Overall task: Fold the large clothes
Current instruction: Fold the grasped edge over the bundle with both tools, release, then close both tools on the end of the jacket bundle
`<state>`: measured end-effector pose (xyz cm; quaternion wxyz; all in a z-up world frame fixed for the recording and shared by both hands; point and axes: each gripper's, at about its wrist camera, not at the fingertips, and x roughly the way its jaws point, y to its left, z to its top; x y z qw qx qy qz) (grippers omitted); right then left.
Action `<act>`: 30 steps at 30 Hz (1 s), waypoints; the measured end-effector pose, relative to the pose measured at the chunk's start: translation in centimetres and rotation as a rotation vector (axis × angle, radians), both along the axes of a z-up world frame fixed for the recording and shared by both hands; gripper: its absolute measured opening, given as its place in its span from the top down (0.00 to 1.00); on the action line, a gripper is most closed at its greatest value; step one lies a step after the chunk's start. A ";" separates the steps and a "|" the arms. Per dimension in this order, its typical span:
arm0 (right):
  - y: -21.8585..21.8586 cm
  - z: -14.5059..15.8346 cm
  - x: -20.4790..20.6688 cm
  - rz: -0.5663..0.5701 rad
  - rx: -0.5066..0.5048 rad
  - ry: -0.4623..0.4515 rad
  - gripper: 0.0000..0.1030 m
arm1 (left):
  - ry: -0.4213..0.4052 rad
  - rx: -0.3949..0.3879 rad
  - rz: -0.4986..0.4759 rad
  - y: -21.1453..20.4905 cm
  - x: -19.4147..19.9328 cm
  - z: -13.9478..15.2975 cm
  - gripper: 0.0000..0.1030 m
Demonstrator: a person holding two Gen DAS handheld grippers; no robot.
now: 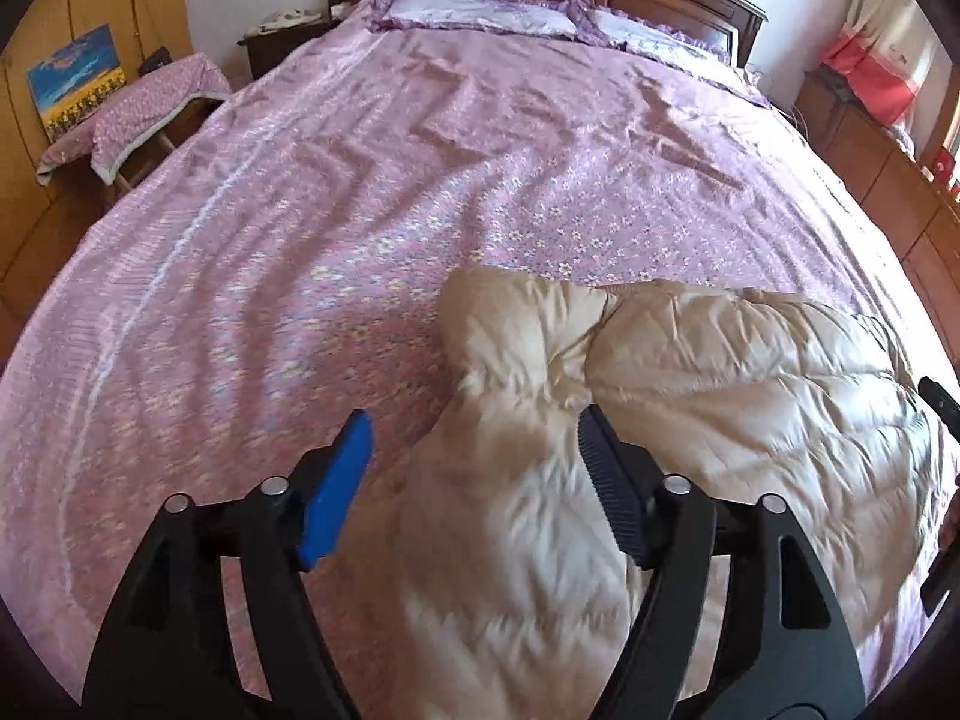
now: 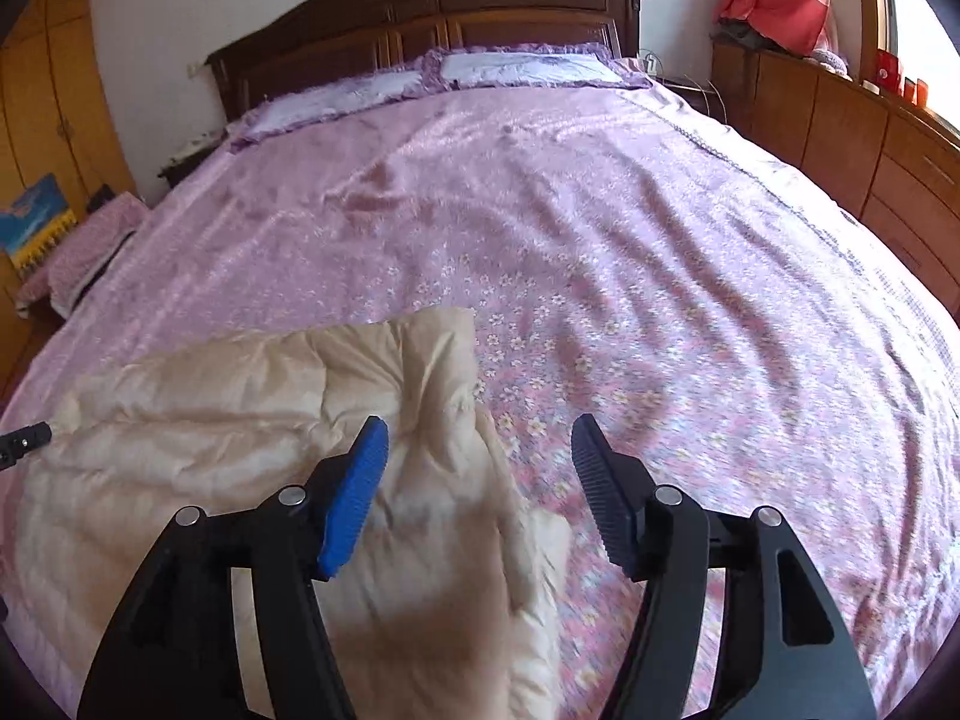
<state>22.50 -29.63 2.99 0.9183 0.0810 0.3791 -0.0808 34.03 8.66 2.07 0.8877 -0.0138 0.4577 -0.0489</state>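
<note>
A cream quilted puffer garment lies on the near part of the bed. In the left wrist view it fills the lower right, with a sleeve-like part running between the fingers. My left gripper is open above that part, holding nothing. In the right wrist view the garment lies lower left. My right gripper is open over its right edge, empty. The tip of the right gripper shows at the left view's right edge.
The bed has a pink floral sheet with wrinkles, two pillows and a dark wooden headboard. A stool with pink cloth stands left of the bed. Wooden drawers run along the right side.
</note>
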 end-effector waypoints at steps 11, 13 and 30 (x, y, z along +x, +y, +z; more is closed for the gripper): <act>0.8 1.0 -7.6 0.029 0.112 -0.007 0.25 | -0.029 -0.039 0.008 3.1 -6.8 1.4 0.18; 1.0 0.7 -8.6 0.034 0.140 -0.002 0.24 | -0.026 -0.053 0.021 3.5 -7.8 1.0 0.18; 0.0 -4.6 -12.5 -0.022 0.294 0.067 0.20 | 0.081 -0.177 0.071 5.3 -12.9 -4.7 0.17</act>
